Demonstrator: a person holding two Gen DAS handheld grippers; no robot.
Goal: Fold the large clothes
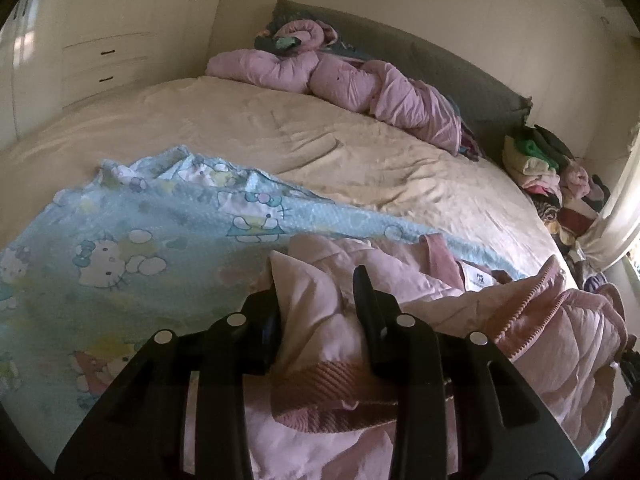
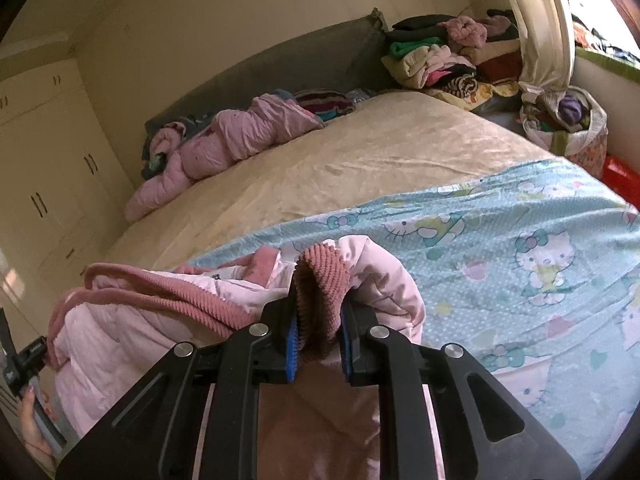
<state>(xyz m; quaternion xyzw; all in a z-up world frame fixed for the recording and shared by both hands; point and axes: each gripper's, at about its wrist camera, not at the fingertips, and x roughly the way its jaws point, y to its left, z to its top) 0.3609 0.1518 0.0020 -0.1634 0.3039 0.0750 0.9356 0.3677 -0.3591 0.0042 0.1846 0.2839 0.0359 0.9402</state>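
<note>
A pale pink padded jacket (image 1: 560, 340) with darker pink ribbed trim lies bunched at the near edge of the bed, on a light blue cartoon-cat blanket (image 1: 140, 220). My left gripper (image 1: 320, 292) is shut on a fold of the jacket's pale lining, and the cloth fills the gap between its fingers. In the right wrist view the jacket (image 2: 120, 332) trails off to the left. My right gripper (image 2: 320, 300) is shut on its ribbed pink trim, which bulges up between the blue pads (image 2: 291, 344). The blanket (image 2: 500, 248) spreads out to the right.
A beige sheet (image 1: 280, 128) covers the bed. Rumpled pink bedding (image 1: 340, 76) lies along the grey headboard (image 1: 440, 60). Stacked clothes (image 2: 448, 56) and a full fabric basket (image 2: 568, 120) stand beside the bed near a curtain. Cream wardrobes (image 1: 100, 40) line the far wall. A hand (image 2: 30, 420) shows at lower left.
</note>
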